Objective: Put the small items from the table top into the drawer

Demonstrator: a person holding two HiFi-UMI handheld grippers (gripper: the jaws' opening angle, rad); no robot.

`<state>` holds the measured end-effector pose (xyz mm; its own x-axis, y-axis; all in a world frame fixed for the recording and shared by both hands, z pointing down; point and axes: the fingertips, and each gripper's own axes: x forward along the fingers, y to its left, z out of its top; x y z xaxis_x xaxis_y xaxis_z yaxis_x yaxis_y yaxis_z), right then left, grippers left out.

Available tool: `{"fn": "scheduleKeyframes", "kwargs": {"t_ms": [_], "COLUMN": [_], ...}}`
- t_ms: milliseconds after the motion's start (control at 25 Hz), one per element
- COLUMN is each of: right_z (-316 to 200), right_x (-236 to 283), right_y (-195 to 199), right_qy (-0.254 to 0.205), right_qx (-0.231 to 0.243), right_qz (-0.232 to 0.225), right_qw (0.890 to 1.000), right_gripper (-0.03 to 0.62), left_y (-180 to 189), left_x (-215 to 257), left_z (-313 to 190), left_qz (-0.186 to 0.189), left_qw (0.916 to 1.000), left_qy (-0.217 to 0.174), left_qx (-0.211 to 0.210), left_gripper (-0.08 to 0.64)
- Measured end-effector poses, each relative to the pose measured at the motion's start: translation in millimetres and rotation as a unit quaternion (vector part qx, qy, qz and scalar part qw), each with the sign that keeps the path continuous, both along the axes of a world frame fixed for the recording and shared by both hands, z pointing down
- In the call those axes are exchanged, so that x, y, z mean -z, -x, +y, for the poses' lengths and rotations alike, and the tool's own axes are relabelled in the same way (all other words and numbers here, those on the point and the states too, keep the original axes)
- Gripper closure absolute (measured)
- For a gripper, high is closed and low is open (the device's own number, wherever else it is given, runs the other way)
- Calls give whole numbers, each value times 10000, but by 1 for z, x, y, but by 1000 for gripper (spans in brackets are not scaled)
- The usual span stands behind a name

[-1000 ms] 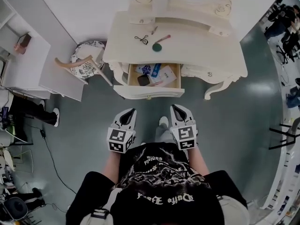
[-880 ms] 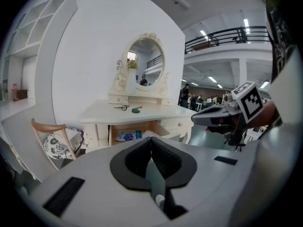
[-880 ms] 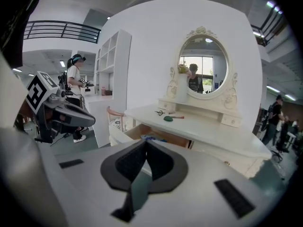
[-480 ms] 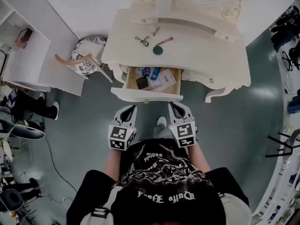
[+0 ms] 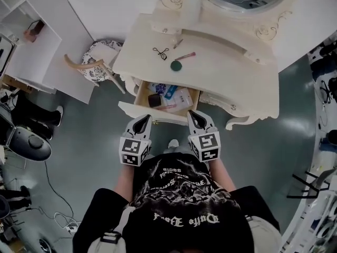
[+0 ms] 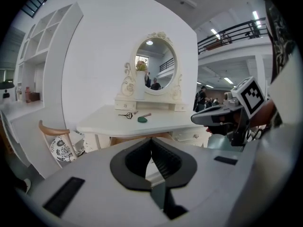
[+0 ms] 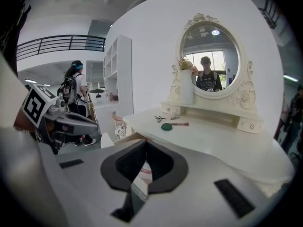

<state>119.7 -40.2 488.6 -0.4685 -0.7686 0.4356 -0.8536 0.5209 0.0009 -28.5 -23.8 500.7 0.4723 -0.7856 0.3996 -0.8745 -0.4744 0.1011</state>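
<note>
**Inspector:** Head view, findings?

**Assistant:** Left gripper and right gripper are held low before the person, pointing toward 12 o'clock at the open drawer, which already holds several things. Beyond it on the worktop lie a green-headed tool, a black wire tool at its 10 o'clock, and a thin pink stick, too small to identify.

**Inspector:** Left gripper view?

**Assistant:** Jaws closed, nothing between them. The items lie well ahead, near 11 o'clock.

**Inspector:** Right gripper view?

**Assistant:** Likewise, jaws closed and empty. The items are near 1 o'clock.

**Inspector:** Handling?

**Assistant:** All three look light and stiff. I judge the green-headed tool best taken by its pink handle. The black wire tool is thin and may slip, so grip across its crossing middle.
</note>
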Motion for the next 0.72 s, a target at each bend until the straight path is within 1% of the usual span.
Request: {"fn": "scheduleKeyframes", "kwargs": {"t_ms": [120,400,600,720], "right_z": [-8,-19,-26,-31], "right_x": [-4,-19,-18,-16], "right_y": [-5,-10,-6,-6], "right_qy": [35,421,437,433], "right_qx": [143,180,294,258], "right_qz": [74,-24,44,16], "right_qw": [9999,9989,9986,9987], "right_gripper": [581,581,580,580], "left_y": [-6,-2,0,-1], "left_x": [1,1,3,2], "left_z": [-5,-11,-16,-21], "left_qz": [-14,-110,-79,-78], "left_qw": [9999,9990,9985,9987], "left_qy": [-29,-12,-18,-27], "left_qx": [106,429,534,505], "left_gripper": [545,545,545,545]}}
